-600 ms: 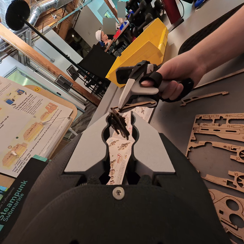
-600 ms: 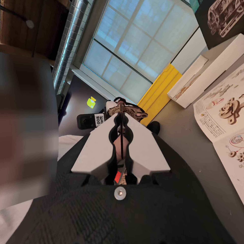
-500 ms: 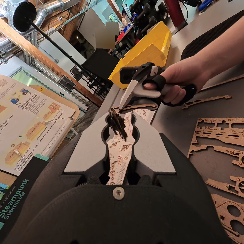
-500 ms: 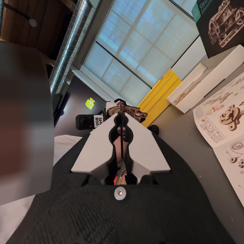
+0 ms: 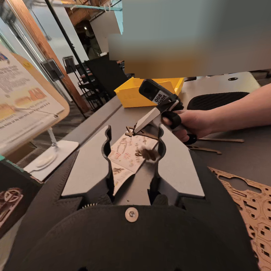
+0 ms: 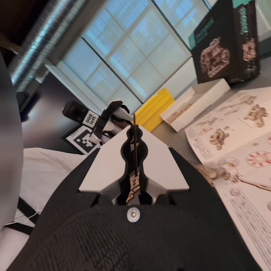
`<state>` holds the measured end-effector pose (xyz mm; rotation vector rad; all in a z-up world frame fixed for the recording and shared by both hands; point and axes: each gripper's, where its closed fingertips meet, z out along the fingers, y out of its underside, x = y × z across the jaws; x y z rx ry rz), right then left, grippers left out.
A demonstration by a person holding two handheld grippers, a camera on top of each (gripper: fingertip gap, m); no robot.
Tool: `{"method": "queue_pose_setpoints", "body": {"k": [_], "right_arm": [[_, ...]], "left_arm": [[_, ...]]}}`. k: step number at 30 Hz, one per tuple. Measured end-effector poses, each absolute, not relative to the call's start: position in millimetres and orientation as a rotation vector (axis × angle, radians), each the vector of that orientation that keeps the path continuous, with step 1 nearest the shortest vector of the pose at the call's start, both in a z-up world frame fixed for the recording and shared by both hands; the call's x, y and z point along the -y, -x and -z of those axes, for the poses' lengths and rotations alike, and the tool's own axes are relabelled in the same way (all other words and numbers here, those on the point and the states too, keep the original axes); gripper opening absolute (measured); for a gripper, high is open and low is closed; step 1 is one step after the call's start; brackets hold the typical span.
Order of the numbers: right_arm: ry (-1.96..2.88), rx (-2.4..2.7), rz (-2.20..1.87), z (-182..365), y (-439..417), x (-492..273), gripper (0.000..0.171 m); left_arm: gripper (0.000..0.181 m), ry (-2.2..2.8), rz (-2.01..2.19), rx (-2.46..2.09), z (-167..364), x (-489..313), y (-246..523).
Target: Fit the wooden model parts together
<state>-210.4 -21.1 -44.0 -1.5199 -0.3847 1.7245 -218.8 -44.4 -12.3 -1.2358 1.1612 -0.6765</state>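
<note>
- The left gripper (image 5: 134, 137) stands wide apart, its two grey fingers (image 5: 90, 161) well separated and gripping nothing.
- Between those fingers, in the left wrist view, a small wooden gear assembly (image 5: 146, 154) shows as a brown blur over the open instruction booklet (image 5: 126, 152); whether it lies on the page or is in the air cannot be told.
- The same blurred assembly (image 6: 212, 174) appears in the right wrist view at the edge of the booklet (image 6: 242, 146), just beside the right gripper's body.
- The right gripper (image 6: 134, 127) is closed to a narrow slit on a thin flat wooden strip (image 6: 135, 148), seen edge-on, its end sticking out past the fingertips.
- In the left wrist view the right gripper (image 5: 134, 131), held by a hand (image 5: 190, 124), tips down toward the grey table (image 5: 234, 155), with the strip (image 5: 136, 132) at its tip near the far edge of the booklet.
- Cut-out plywood part sheets (image 5: 252, 205) lie on the table to the right, and two loose wooden strips (image 5: 205, 149) lie near the hand.
- A yellow bin (image 5: 132, 96) sits at the far side of the table.
- A dark kit box (image 6: 225, 48) stands behind a white open box (image 6: 195, 102).
</note>
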Motion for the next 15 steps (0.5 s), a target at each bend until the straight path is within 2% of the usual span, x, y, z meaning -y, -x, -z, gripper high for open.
{"method": "queue_pose_setpoints", "body": {"k": [3,7,12,15], "right_arm": [[1.569,0.361,-1.652,46.4,199.0,11.6,0.000],[1.715,0.425,-1.502,45.7,177.3,4.9,0.000],[1.782,0.485,-1.129,18.3,114.3,-3.1,0.001],[1.797,0.408,-1.060,13.2,76.2,-8.9,0.001]], "left_arm": [[0.051,1.281,0.629,-1.237,29.6,35.6,224.0],[0.050,1.495,0.720,-1.294,63.9,21.0,230.6],[0.047,1.586,0.922,-1.203,65.3,16.4,232.2],[0.047,1.637,0.948,-1.207,72.9,16.5,231.0]]}}
